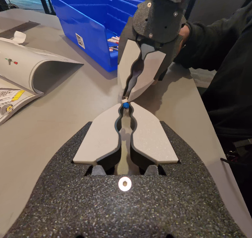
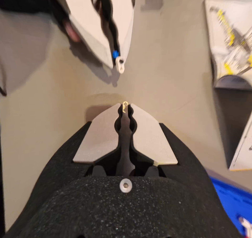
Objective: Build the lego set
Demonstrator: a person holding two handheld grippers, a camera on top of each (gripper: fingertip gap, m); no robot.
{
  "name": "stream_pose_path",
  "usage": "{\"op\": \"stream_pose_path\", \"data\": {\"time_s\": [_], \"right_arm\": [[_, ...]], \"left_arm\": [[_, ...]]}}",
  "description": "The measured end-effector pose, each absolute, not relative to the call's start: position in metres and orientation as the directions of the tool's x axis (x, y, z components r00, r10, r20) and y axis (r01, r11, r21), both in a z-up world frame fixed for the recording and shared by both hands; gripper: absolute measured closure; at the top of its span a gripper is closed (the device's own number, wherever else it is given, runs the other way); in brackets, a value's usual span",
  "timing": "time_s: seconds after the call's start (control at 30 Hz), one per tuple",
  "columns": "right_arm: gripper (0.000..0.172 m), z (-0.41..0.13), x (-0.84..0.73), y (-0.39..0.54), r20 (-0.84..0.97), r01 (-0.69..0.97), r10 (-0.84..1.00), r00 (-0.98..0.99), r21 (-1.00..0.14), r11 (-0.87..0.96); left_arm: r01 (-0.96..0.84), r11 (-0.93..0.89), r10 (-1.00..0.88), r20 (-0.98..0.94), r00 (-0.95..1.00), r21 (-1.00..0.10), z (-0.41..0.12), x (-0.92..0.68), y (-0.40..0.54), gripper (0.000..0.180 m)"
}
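Table [image 1: 68,108], beige, is lying under both claws that I am steering remotely.

Left wrist view: I am seeing the left claw [image 1: 125,106] nearly closed, its fingertips [image 1: 117,106] pinching a small piece with a blue knob [image 1: 125,105] and a white end [image 1: 124,100] sticking out in front. The right claw [image 1: 126,97] is reaching in from the far side, a hand in a dark sleeve [image 1: 218,47] gripping it; its tips are sitting just beside the white end, and from here I cannot tell whether they are touching it. Only this view is showing the blue bin [image 1: 88,31] with small red and white parts inside, and the open booklet [image 1: 27,74] curling at the left.

Right wrist view: I am seeing the right claw [image 2: 125,106] nearly closed on a tiny, thin yellow part [image 2: 124,106], which is poking just past the tips. Only here is that part showing. The left claw [image 2: 117,59] is hanging farther up, apart from the yellow part, with the blue knob [image 2: 115,53] between its tips and the white link [image 2: 120,65] dangling below them. The booklet [image 2: 225,33] is lying blurred at the right, a corner of the bin [image 2: 231,204] at the lower right.
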State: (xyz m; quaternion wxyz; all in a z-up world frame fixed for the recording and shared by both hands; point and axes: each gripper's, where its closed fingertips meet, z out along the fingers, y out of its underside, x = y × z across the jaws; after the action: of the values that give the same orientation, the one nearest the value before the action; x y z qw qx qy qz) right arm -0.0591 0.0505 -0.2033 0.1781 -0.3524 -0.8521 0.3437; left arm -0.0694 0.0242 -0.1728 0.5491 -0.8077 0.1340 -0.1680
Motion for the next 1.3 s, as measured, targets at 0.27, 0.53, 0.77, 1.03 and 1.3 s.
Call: {"op": "stream_pose_path", "data": {"time_s": [0.27, 0.53, 0.77, 1.03, 1.3], "right_arm": [[0.165, -0.159, -0.098, 0.019, 0.036, 0.230, 0.641, -0.767, -0.916, 0.328], [0.165, -0.150, -0.092, 0.021, -0.067, 0.205, 0.540, -0.839, -0.958, 0.199], [0.165, -0.166, -0.085, 0.011, -0.106, 0.242, 0.472, -0.876, -0.941, 0.238], [0.165, -0.170, -0.073, 0.005, -0.170, 0.282, 0.393, -0.904, -0.927, 0.247], [0.165, -0.177, -0.060, 0.000, -0.190, 0.296, 0.326, -0.926, -0.902, 0.314]], "left_arm": [[-0.030, -0.267, -0.355, 0.070, 0.932, -0.963, -0.149, -0.086, 0.016, 0.173], [-0.035, -0.382, -0.361, 0.114, 0.926, -0.924, -0.171, -0.088, 0.012, 0.173], [-0.079, -0.419, -0.398, 0.105, 0.911, -0.904, -0.179, -0.080, 0.010, 0.173], [-0.148, -0.413, -0.479, 0.076, 0.874, -0.899, -0.182, -0.066, 0.005, 0.173], [-0.189, -0.432, -0.541, 0.086, 0.836, -0.882, -0.188, -0.055, 0.000, 0.174]]}}
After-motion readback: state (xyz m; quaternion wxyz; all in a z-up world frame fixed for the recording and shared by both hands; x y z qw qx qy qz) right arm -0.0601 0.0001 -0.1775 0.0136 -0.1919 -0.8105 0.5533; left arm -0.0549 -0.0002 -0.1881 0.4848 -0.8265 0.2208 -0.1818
